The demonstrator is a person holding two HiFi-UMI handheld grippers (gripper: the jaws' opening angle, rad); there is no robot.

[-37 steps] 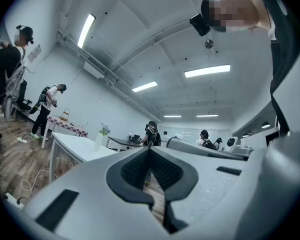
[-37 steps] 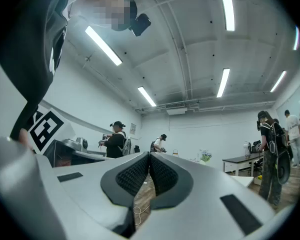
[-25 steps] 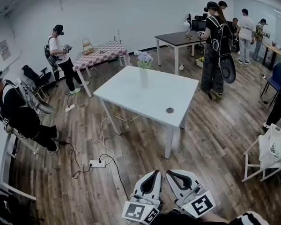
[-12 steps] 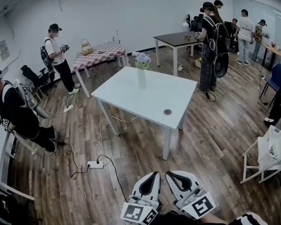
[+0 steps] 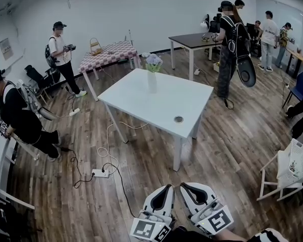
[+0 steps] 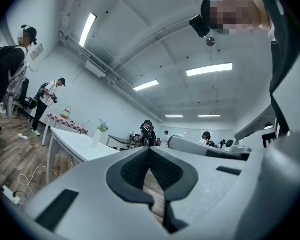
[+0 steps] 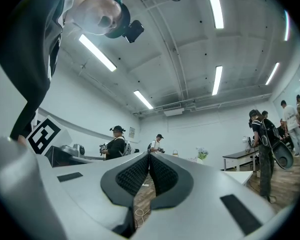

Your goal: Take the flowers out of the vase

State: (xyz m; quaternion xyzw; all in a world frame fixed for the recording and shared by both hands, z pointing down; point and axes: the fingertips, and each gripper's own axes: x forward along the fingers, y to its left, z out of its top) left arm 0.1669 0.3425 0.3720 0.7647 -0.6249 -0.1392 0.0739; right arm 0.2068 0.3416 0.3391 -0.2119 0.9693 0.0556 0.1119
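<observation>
A slim white vase (image 5: 151, 82) with pale purple flowers (image 5: 153, 61) stands near the far edge of the white table (image 5: 161, 105), well ahead of me. Both grippers sit side by side at the bottom of the head view, far from the table. My left gripper (image 5: 167, 186) is shut with nothing in it. My right gripper (image 5: 184, 185) is also shut and empty. In the left gripper view the jaws (image 6: 149, 149) meet, with the vase (image 6: 96, 138) small at the left. The right gripper view shows its tips (image 7: 149, 155) together and the flowers (image 7: 202, 154) far off.
A power strip (image 5: 101, 173) and looping cables lie on the wood floor between me and the table. A white chair (image 5: 292, 168) stands at the right. Farther back are a checkered table (image 5: 108, 54) and a dark table (image 5: 197, 40). Several people stand or crouch around the room.
The view has drifted a little, so the table and vase sit slightly further left. People in the background have shifted. Both grippers keep their place at the bottom and stay shut.
</observation>
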